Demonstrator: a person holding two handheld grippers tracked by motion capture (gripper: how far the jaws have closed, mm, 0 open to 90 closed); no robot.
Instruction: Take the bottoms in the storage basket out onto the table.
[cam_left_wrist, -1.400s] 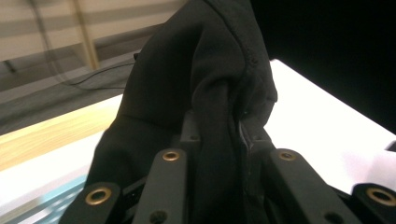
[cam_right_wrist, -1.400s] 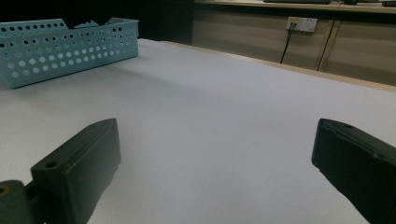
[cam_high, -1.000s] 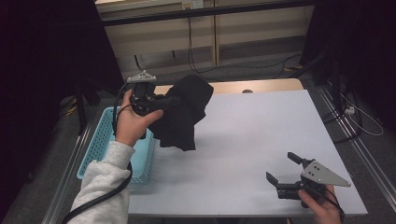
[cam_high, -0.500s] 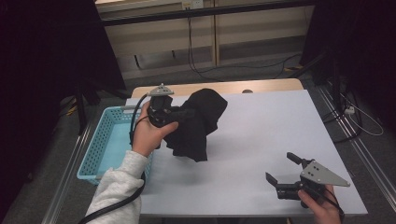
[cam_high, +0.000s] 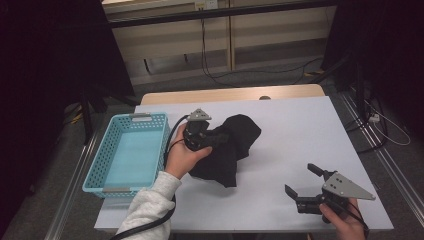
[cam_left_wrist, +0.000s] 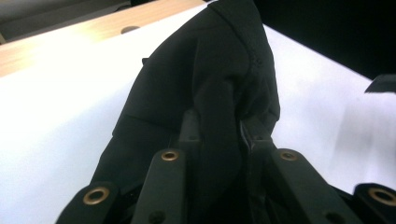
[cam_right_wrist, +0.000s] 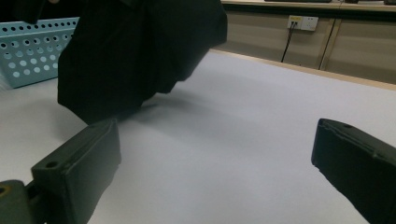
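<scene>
Two hand-held grippers are working over a white rectangular surface (cam_high: 300, 130) with a pale wooden strip along its far edge. The left hand-held gripper (cam_high: 220, 137) is gripping a crumpled black cloth garment (cam_high: 232, 150), its two black jaws clamped on a fold of the fabric, as the left gripper view is showing: the cloth (cam_left_wrist: 210, 79) is rising between the pads and bulging above them. In the high view the garment is lying near the middle of the surface, just right of the person's left hand (cam_high: 187, 155), with its lower part resting on the surface and its upper part bunching up at the jaws. A light grey sleeve (cam_high: 147, 210) is covering the left forearm, and a black cable is trailing beside it. A light blue perforated plastic basket (cam_high: 107, 185) is sitting at the left edge of the surface, near the left hand and apart from the garment. The right hand-held gripper (cam_high: 302, 182) is hovering near the front right corner of the surface, well apart from the garment, its jaws standing wide apart with nothing between them; in the right gripper view they are framing bare surface, with the black garment (cam_right_wrist: 135, 51) and the basket (cam_right_wrist: 32, 51) farther off.
</scene>
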